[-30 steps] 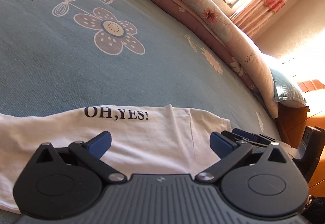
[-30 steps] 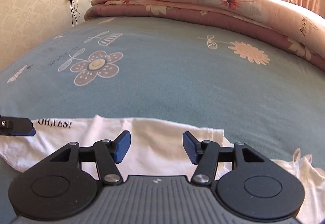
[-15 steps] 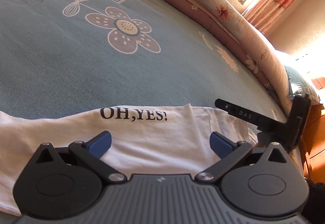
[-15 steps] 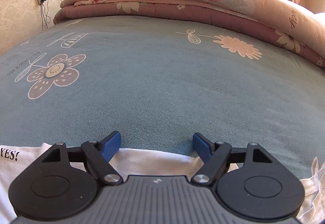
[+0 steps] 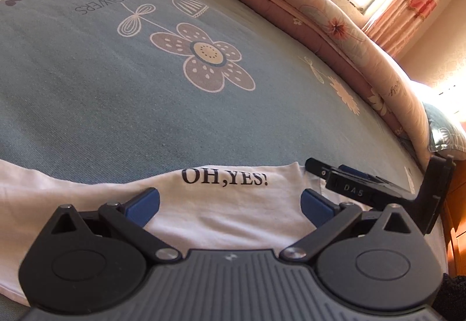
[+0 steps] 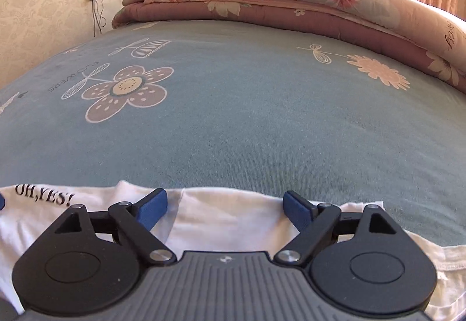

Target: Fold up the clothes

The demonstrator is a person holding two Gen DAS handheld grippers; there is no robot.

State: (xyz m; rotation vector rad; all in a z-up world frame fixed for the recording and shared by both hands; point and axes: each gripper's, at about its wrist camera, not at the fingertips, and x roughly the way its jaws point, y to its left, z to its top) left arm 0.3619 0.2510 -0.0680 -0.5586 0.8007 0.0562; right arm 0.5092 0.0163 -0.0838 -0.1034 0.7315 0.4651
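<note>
White cotton is spread along the near edge of the bed [image 6: 247, 129]: a T-shirt [image 5: 227, 213] printed "OH,YES!" [image 5: 224, 178] is laid flat on the blue flowered sheet, its long axis running left to right, parallel to that near edge. The printed words are read upright from the near side. Which end is the collar cannot be told. What seems to be a stitched hem is seen at the garment's right end, towards the bed's near right corner.

The left gripper [image 5: 230, 204] is held over the printed part, its blue pads spread wide to either side of the lettering, nothing pinched between them. In the right wrist view, the right gripper [image 6: 224, 206] is poised over the cloth further right, where a fold line or sleeve edge is crossed by its left pad. Its jaws are opening, and the fabric is seen below and between them but is not pressed by either pad. In the left view the right gripper is seen just beside the left one, close above the shirt's far edge.

The shirt's far edge is judged to lie just ahead of both sets of jaws and square across them, so a pinch at that edge could be made by either hand; the right hand is nearer the hem end, the left nearer the print. A fold across the long axis is judged the likely next step, though nothing is yet grasped.

A folded pink quilt [image 6: 291, 9] is stacked along the far edge, well apart from the shirt.
</note>
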